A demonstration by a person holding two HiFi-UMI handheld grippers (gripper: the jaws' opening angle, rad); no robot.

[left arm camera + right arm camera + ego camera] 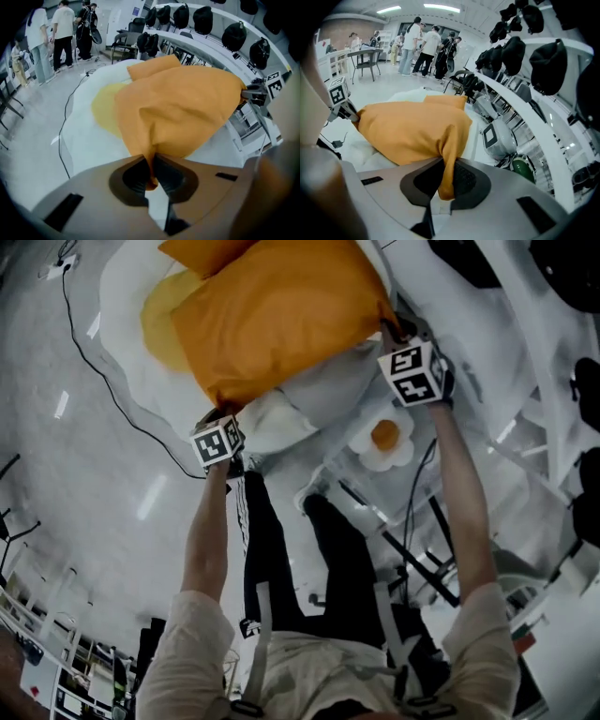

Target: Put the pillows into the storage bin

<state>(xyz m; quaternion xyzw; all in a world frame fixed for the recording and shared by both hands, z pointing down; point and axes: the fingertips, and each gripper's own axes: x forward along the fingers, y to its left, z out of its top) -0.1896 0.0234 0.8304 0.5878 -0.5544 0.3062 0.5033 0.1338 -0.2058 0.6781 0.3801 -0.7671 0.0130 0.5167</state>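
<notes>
Pillow, orange, pinched by left gripper; right gripper likewise.

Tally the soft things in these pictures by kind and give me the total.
Orange pillows: 2, the near orange pillow and the far orange pillow
Fried-egg-shaped cushions: 2, the large egg cushion and the small egg cushion
Total: 4

Grey floor with white egg-shaped mat, cable.
</notes>
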